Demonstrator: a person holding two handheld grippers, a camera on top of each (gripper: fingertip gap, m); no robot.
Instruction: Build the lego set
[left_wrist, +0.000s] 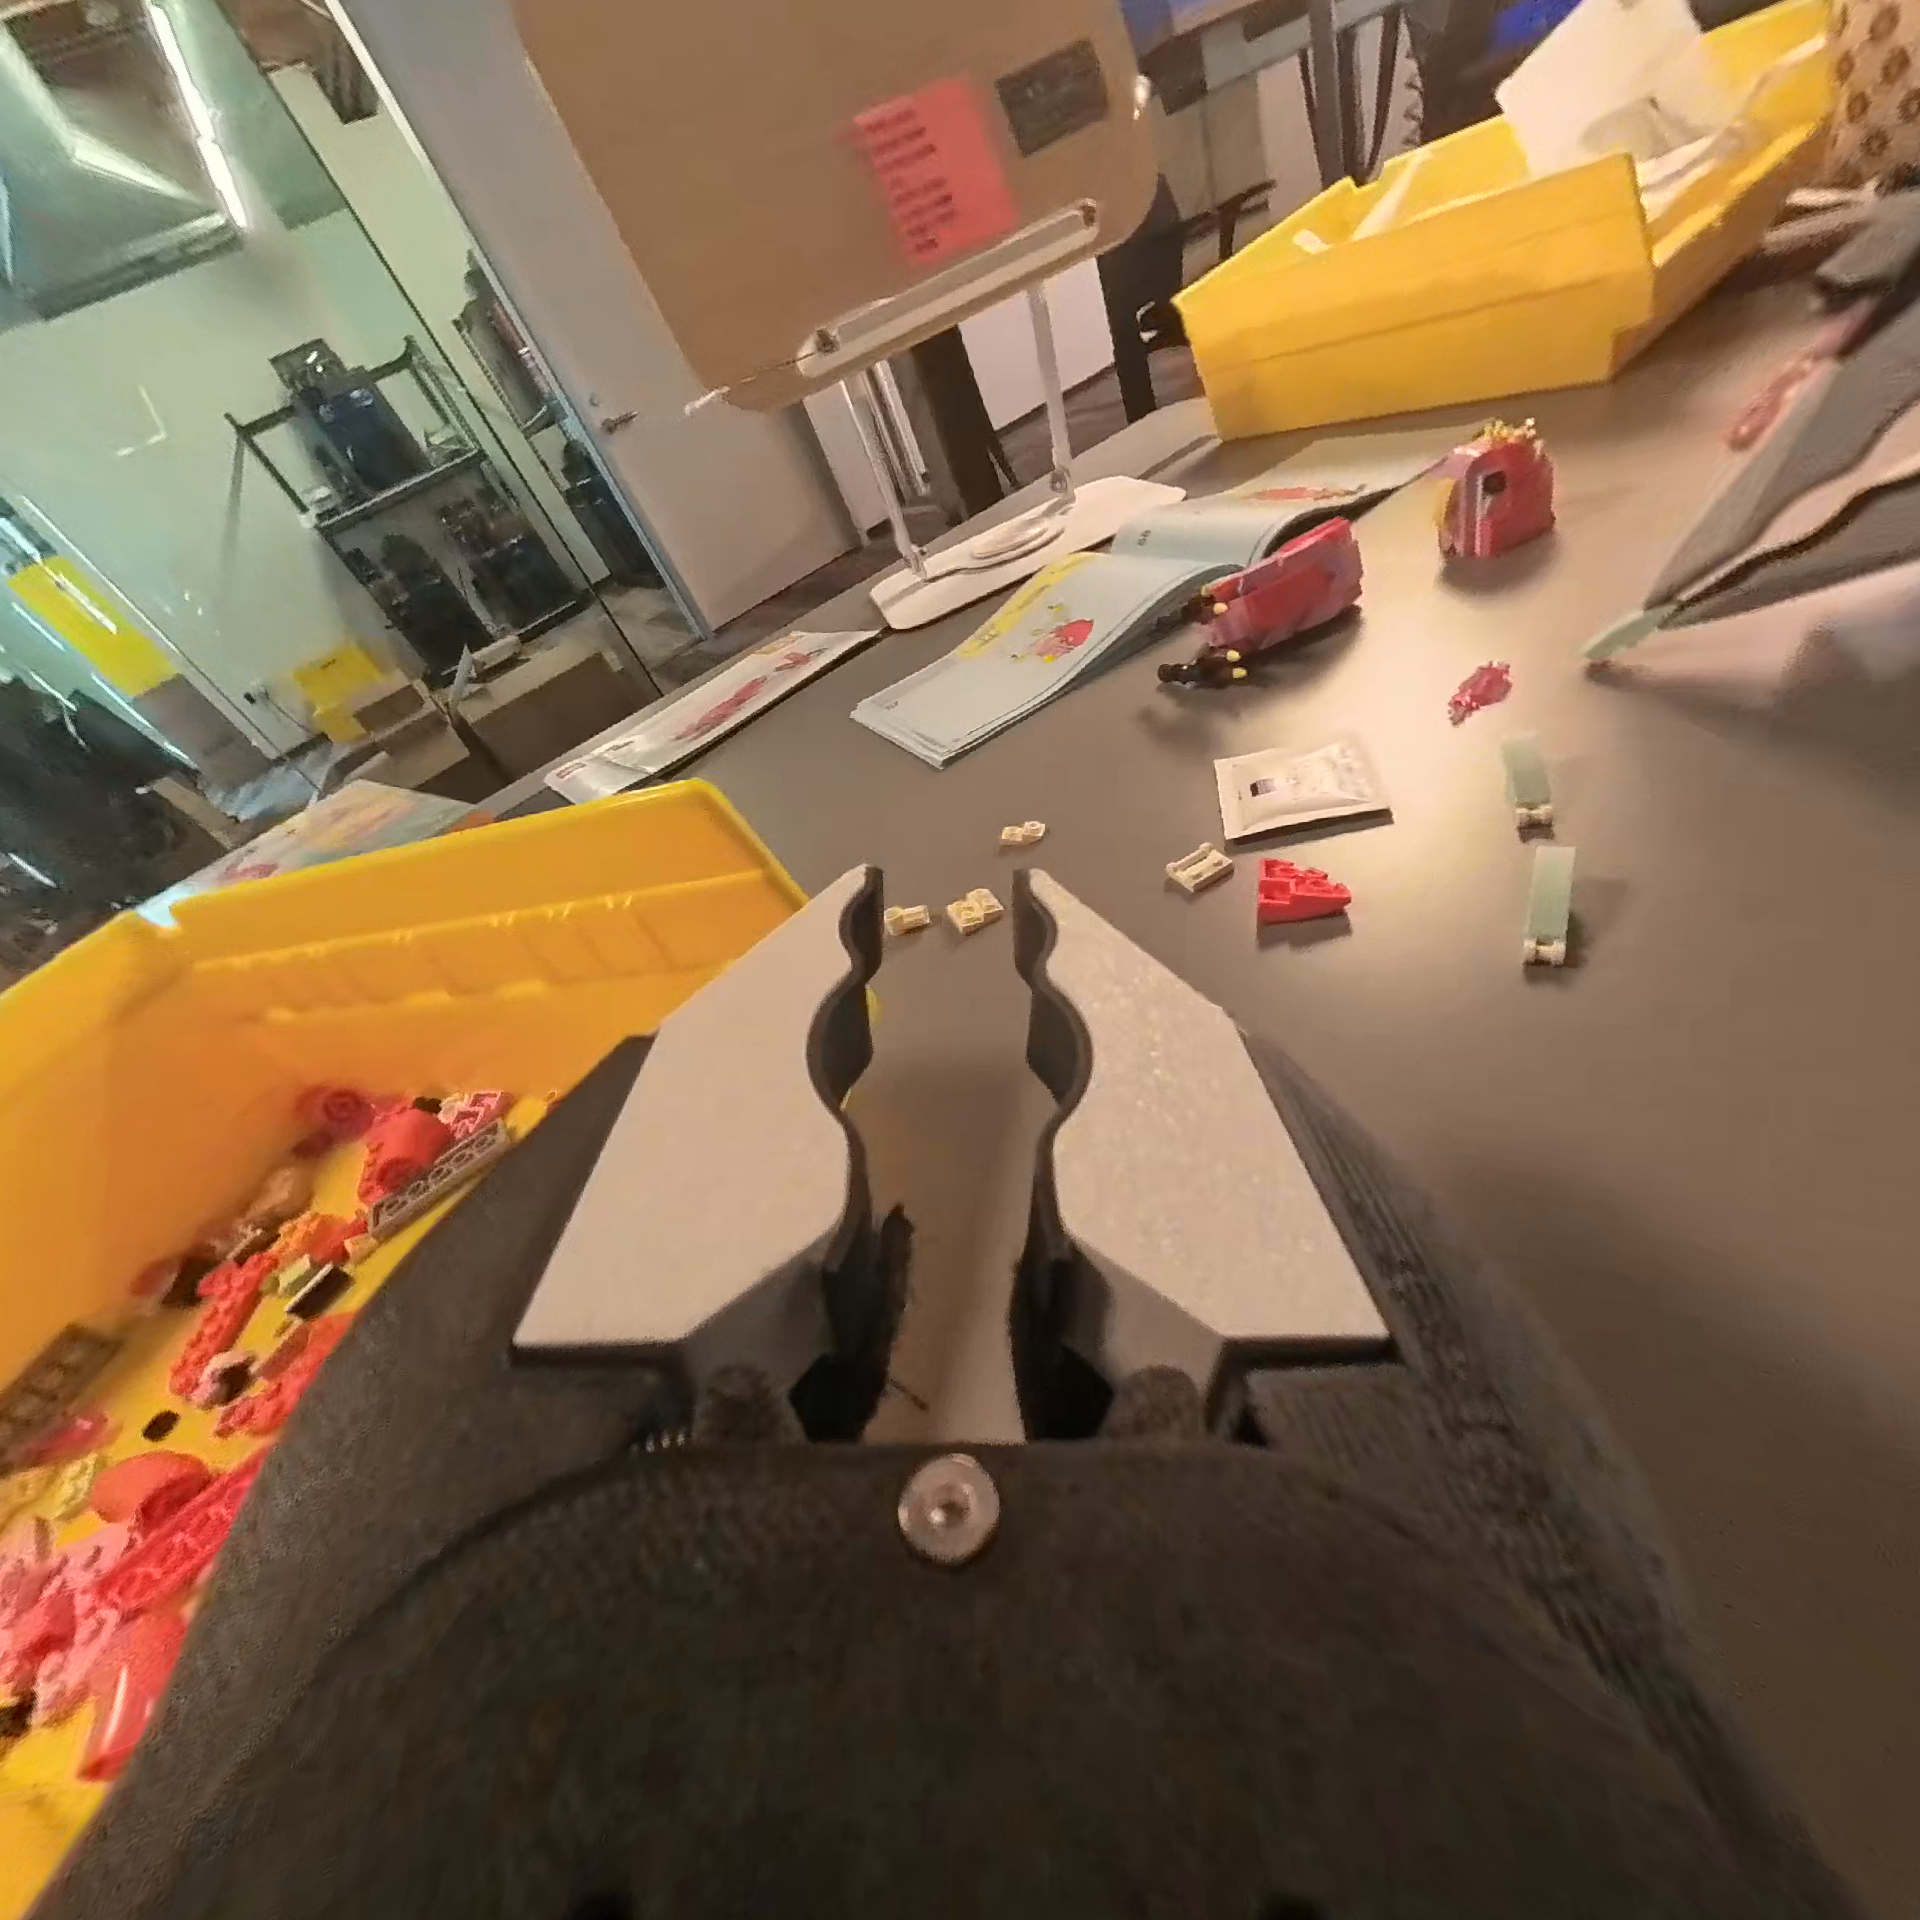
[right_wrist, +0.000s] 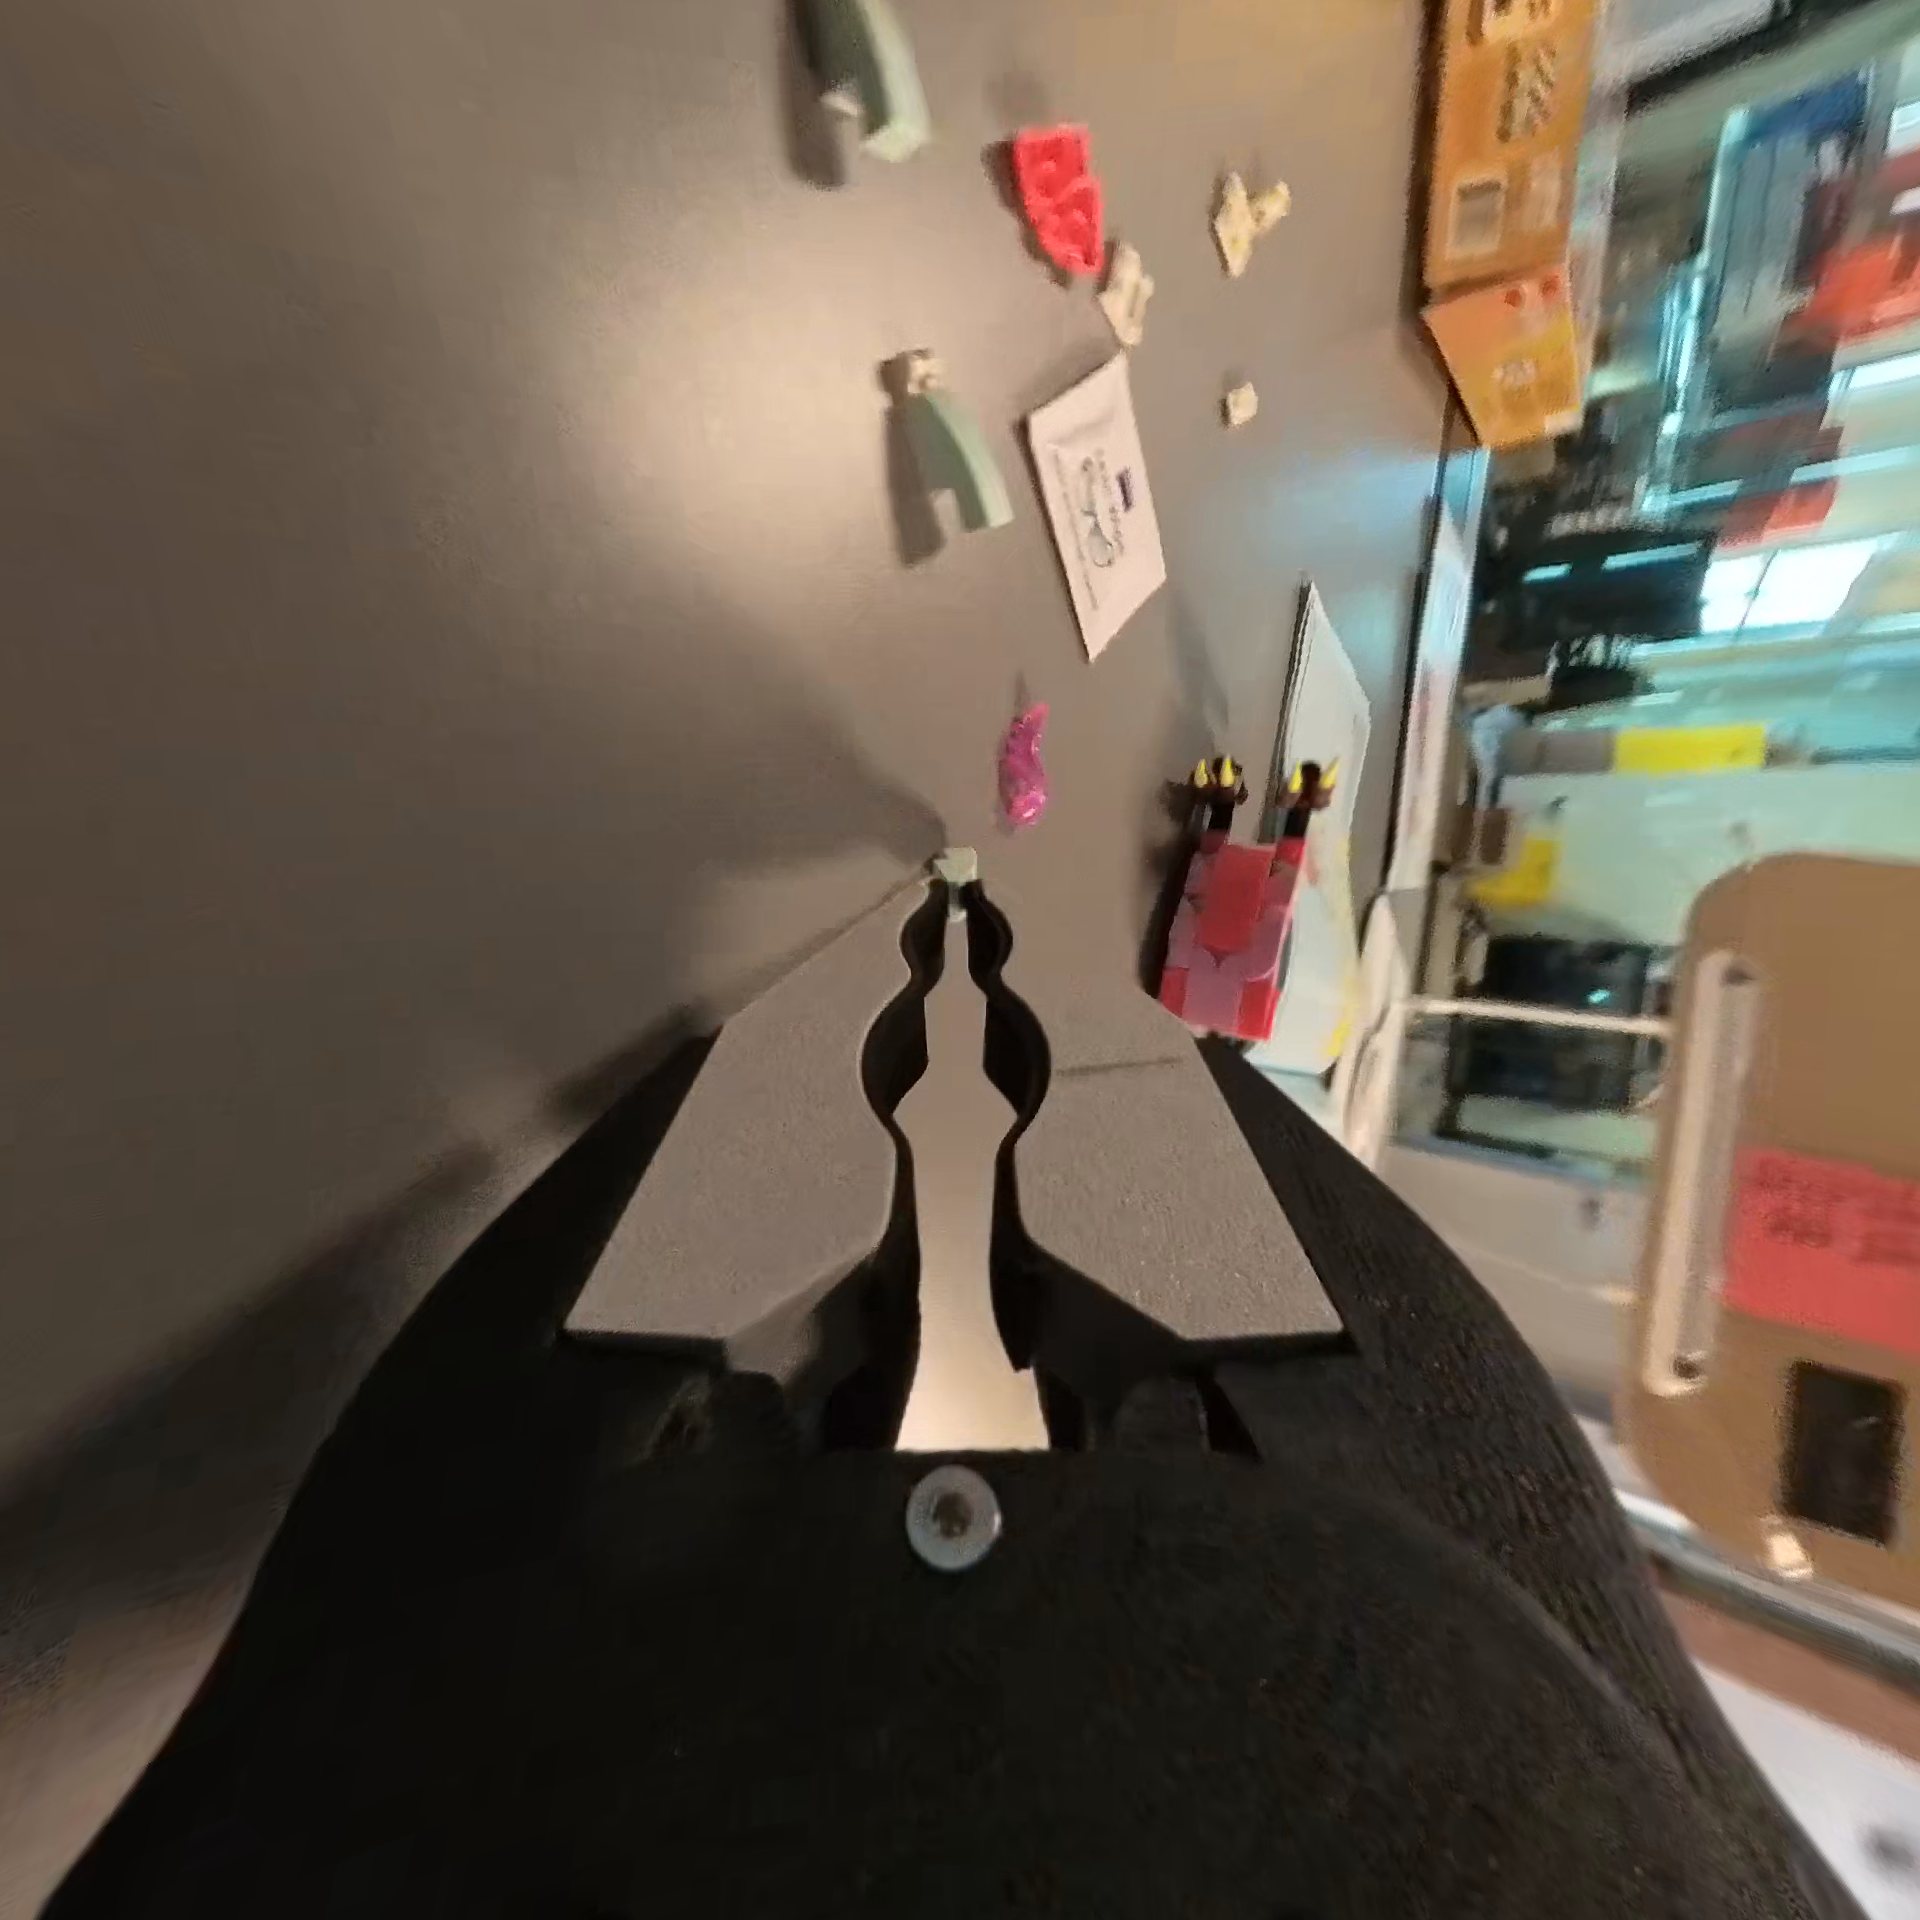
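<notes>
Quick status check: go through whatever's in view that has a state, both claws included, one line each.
Left claw: open, nothing between its fingers, above the table.
Right claw: shut on a small pale green piece.
Near yellow bin: open-topped, loose red and pink bricks inside.
Instruction booklet: lying open on the table.
White packet: flat on the table; sealed or not, cannot tell.
Red wedge brick: loose on the table, studs up.

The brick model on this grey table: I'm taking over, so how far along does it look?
Built: a red-and-pink scaled section and a crested head-like piece stand by the open instruction booklet. In hand: the right gripper pinches a small pale green piece; the left gripper is open above tiny cream bricks. Left: loose red wedge, mint strips, and a yellow bin of bricks.
</notes>
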